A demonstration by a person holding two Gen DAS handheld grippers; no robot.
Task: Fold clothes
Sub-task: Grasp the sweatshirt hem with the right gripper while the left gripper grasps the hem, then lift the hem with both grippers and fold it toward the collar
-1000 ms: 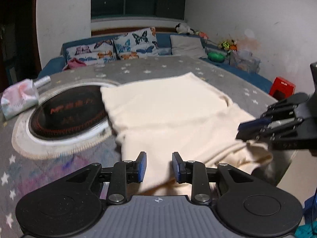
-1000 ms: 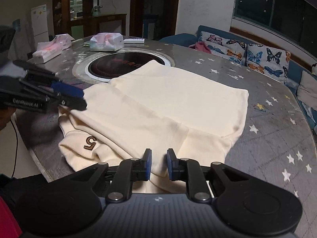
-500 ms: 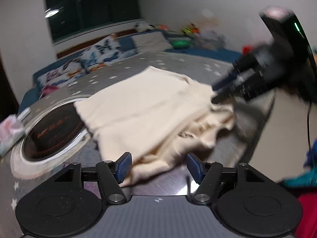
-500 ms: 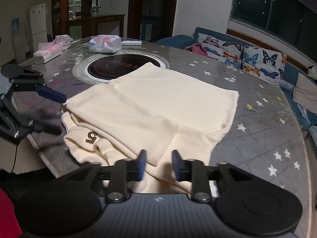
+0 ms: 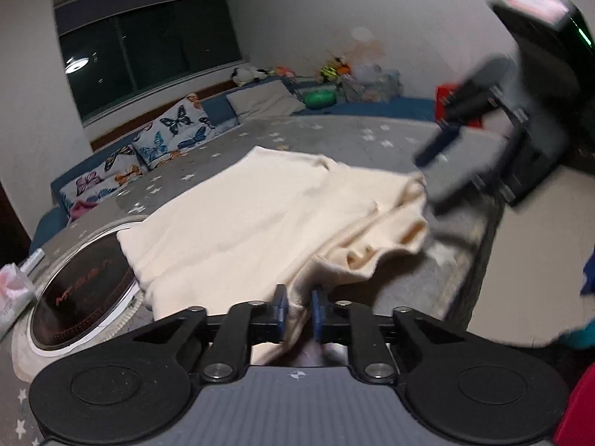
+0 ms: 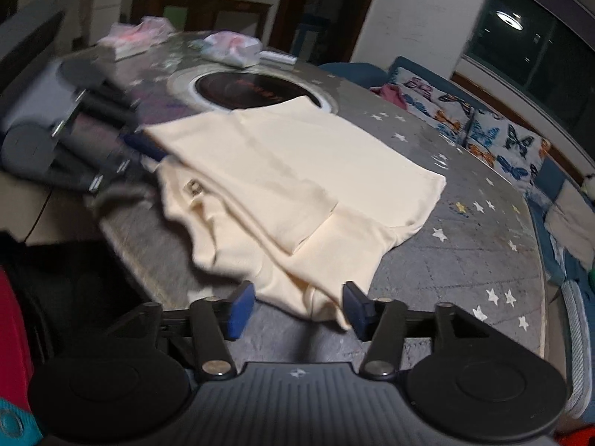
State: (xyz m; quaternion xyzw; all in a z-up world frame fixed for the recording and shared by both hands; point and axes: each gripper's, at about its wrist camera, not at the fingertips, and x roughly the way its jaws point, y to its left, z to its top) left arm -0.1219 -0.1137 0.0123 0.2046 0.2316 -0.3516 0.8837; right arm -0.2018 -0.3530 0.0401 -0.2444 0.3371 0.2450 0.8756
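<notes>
Cream garment, partly folded, lies at the near edge of the table; the left gripper has just closed onto its hem, the right gripper has just opened around another fold, further folding judged outstanding.

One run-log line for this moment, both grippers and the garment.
left gripper: just closed, pinching cream garment edge | right gripper: just opening, hem between fingers unpressed | garment: partly folded on table
</notes>
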